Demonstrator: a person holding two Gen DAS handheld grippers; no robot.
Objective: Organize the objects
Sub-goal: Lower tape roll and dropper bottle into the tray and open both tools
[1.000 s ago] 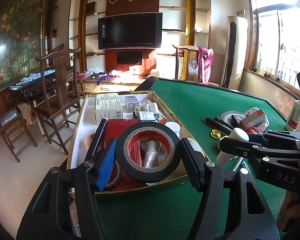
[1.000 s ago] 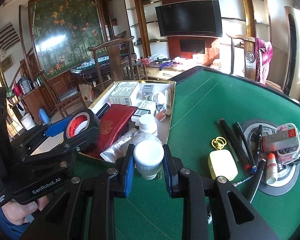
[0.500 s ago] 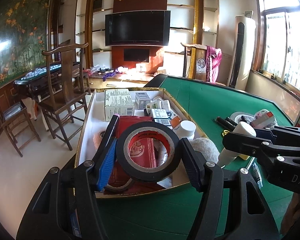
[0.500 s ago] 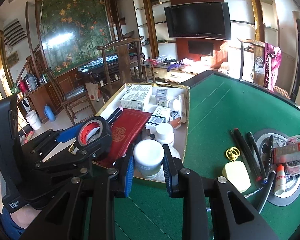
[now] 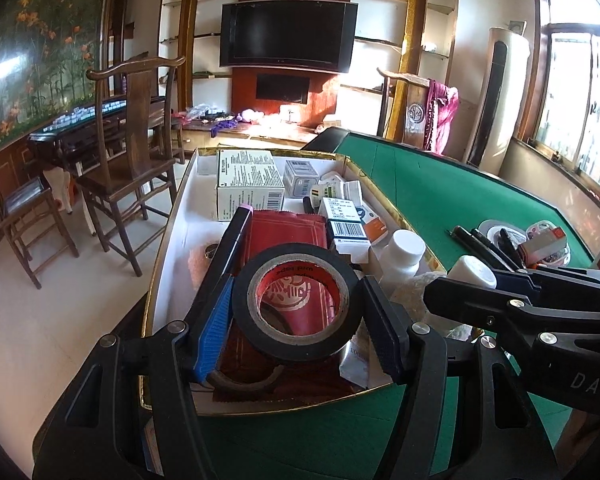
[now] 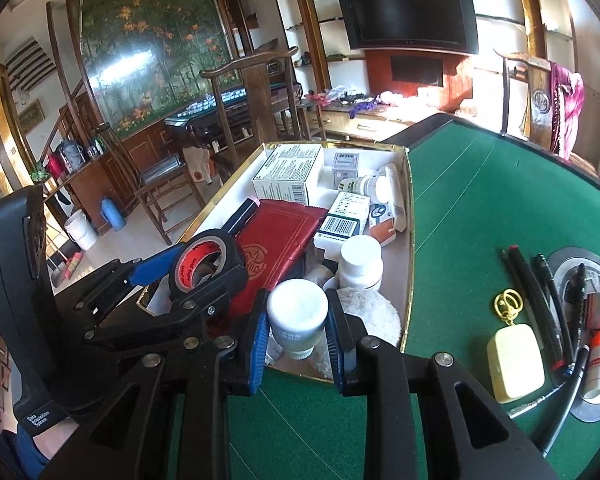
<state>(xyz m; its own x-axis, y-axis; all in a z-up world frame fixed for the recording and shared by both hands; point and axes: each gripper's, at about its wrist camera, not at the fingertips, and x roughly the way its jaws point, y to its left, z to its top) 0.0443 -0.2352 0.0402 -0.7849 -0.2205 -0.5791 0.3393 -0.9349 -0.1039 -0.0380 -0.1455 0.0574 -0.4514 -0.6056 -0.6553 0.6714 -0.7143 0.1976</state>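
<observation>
My left gripper [image 5: 296, 320] is shut on a black tape roll [image 5: 268, 344] with a red core, held over the near end of a gold-rimmed white box [image 5: 172, 236]. The roll [image 6: 216, 240] and the left gripper [image 6: 198, 270] also show at the left of the right wrist view. My right gripper [image 6: 298, 322] is shut on a small white-capped bottle [image 6: 298, 318], held above the box's near edge [image 6: 411, 280]. That bottle [image 5: 472, 270] shows at the right of the left wrist view. Inside the box lie a red booklet [image 5: 288, 228], medicine cartons [image 5: 248, 182], a white bottle [image 5: 402, 252] and a white puff [image 6: 370, 308].
On the green felt table [image 6: 480, 208] to the right lie black pens [image 6: 536, 292], a pale yellow case with a gold keyring [image 6: 514, 364], and a round grey tray [image 6: 596, 408] with small items. Wooden chairs [image 5: 136, 152] stand on the floor left of the box.
Both grippers have carried their loads forward over the box's near end: the tape roll now hangs over the red booklet, and the bottle over the puff instead of the felt.
</observation>
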